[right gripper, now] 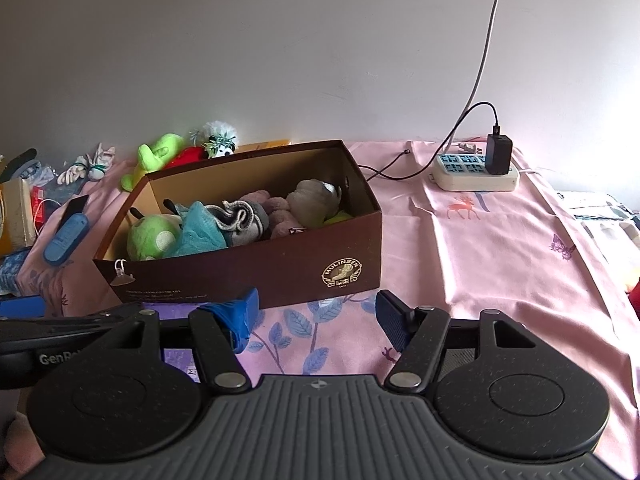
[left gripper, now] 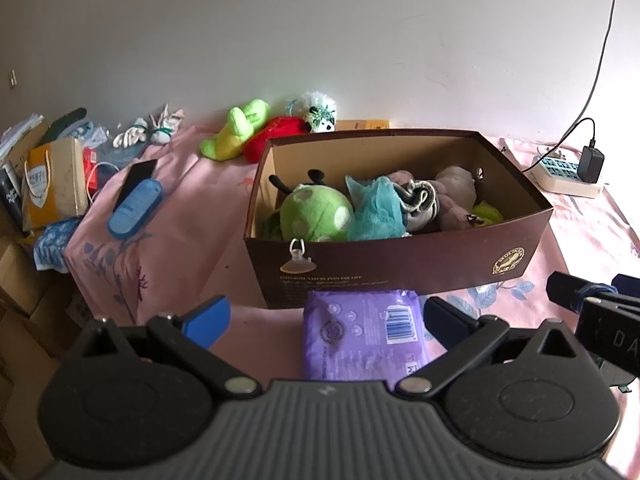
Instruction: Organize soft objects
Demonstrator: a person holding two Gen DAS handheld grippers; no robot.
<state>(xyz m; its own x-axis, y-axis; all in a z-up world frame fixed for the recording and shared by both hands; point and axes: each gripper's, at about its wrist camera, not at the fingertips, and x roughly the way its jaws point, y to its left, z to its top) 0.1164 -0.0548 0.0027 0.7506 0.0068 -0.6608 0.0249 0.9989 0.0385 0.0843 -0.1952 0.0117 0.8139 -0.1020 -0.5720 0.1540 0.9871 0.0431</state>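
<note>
A brown cardboard box stands on the pink bedsheet and holds a green spotted plush, a teal mesh puff, grey knit items and a grey-pink plush. The box also shows in the right wrist view. A purple soft pack lies in front of the box, between the fingers of my open left gripper. My right gripper is open and empty over the sheet, right of the left one. A lime green plush, a red plush and a white fluffy toy lie behind the box.
A blue case and a dark phone lie left of the box. A paper bag and clutter sit at the bed's left edge. A power strip with charger is at the back right. White gloves lie near the wall.
</note>
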